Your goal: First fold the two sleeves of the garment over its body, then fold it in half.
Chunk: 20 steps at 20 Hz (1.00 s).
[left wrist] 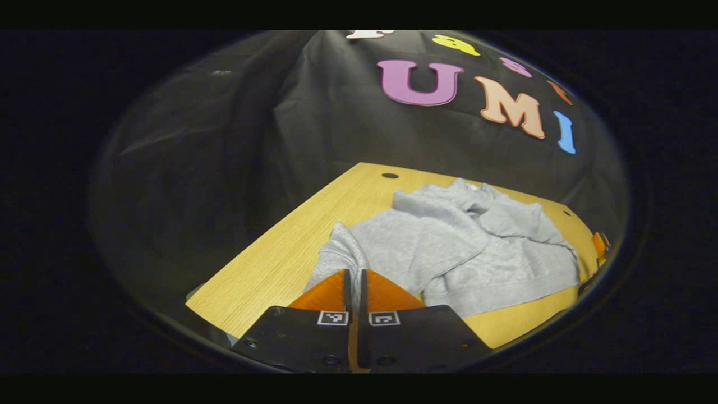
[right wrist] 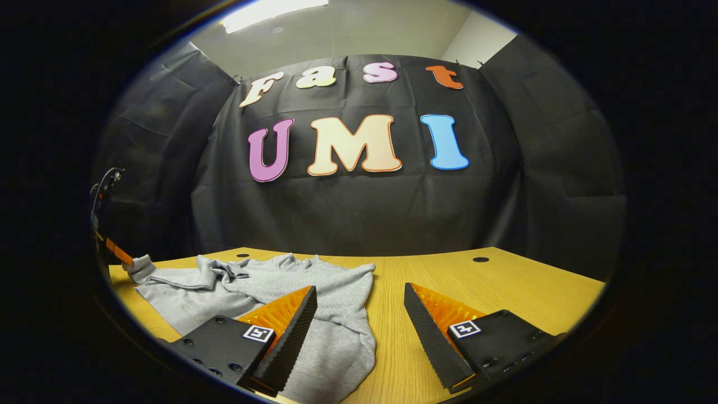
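Note:
A grey sweatshirt [left wrist: 449, 247] lies rumpled on the wooden table [left wrist: 291, 247]. My left gripper [left wrist: 354, 273] is shut on one sleeve [left wrist: 339, 247], whose cuff is pulled up off the table at the fingertips. In the right gripper view, that gripper [right wrist: 115, 249] appears at the far left, holding the sleeve end [right wrist: 140, 266] raised. My right gripper [right wrist: 360, 292] stands open low over the table, its left finger above the sweatshirt [right wrist: 314, 292] near its edge and its right finger over bare wood. Its tip [left wrist: 599, 245] peeks in at the far right of the left gripper view.
The table [right wrist: 505, 286] has bare wood to the right of the garment and small round holes [right wrist: 481, 260] near its far edge. Black cloth walls close the booth behind and at both sides. The table's left edge [left wrist: 269, 230] runs near my left gripper.

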Motion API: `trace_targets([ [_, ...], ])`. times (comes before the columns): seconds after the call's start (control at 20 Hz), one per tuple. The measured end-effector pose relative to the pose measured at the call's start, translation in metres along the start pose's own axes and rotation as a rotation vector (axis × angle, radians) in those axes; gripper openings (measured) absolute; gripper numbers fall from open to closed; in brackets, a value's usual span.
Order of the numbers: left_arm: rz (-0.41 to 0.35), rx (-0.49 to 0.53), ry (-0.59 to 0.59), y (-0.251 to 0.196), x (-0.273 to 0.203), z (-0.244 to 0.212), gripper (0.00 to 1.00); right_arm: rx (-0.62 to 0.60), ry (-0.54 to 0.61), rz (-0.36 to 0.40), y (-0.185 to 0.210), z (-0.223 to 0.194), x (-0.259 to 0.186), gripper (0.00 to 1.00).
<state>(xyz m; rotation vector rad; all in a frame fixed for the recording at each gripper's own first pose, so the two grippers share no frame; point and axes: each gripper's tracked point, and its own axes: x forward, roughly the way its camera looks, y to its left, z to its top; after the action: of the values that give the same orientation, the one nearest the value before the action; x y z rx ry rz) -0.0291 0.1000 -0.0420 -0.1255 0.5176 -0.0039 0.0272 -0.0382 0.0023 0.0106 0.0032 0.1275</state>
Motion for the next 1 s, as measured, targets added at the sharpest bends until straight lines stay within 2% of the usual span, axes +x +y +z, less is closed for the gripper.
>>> trace_targets([
  [0.2, -0.144, 0.068, -0.066, -0.071, 0.015, 0.051, 0.0, 0.0, -0.001, 0.0, 0.0, 0.0, 0.0, 0.97],
  [0.45, -0.365, 0.11, -0.103, -0.188, 0.038, 0.092, 0.0, 0.0, -0.001, -0.001, 0.001, -0.001, 0.001, 0.97],
  [0.8, -0.593, 0.193, -0.102, -0.338, 0.057, 0.116, 0.0, 0.0, -0.001, 0.0, 0.001, -0.001, 0.0, 0.97],
  [1.0, -0.686, 0.22, -0.054, -0.414, 0.073, 0.104, 0.0, 0.0, -0.001, 0.0, 0.001, -0.001, 0.0, 0.97],
])
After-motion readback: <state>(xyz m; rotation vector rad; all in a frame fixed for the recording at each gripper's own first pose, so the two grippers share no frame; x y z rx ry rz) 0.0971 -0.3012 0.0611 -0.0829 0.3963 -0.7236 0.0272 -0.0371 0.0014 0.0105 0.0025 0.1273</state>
